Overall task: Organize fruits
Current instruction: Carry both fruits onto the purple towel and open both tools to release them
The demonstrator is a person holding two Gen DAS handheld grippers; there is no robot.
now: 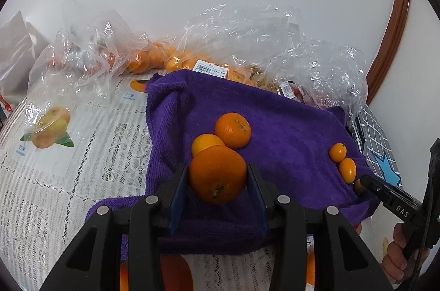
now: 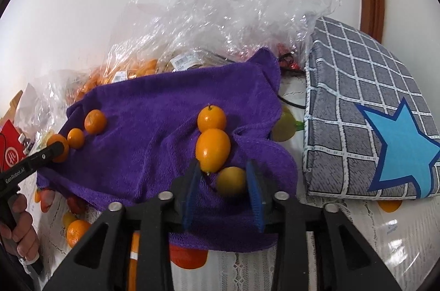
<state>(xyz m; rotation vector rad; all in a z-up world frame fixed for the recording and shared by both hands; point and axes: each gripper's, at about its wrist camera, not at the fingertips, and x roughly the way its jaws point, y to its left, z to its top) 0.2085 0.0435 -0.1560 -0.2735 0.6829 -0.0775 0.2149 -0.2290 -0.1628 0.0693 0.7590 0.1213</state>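
A purple towel [image 1: 277, 123] lies on the table and shows in the right wrist view [image 2: 154, 109] too. My left gripper [image 1: 218, 175] has its jaws around a large orange [image 1: 217, 174], in line with two more oranges [image 1: 233, 130] on the towel. My right gripper [image 2: 224, 179] is open, with a small yellow kumquat [image 2: 231, 181] blurred between its fingers, apart from the right pad. Two kumquats [image 2: 213, 149] lie in a row just beyond it. The right gripper shows at the right edge of the left wrist view [image 1: 368, 181], beside the kumquats [image 1: 347, 170].
Clear plastic bags [image 1: 242, 43] with oranges and labels lie behind the towel. A grey checked box with a blue star [image 2: 371, 109] stands to the right. A lace tablecloth with fruit prints [image 1: 68, 153] covers the table. A white wall is behind.
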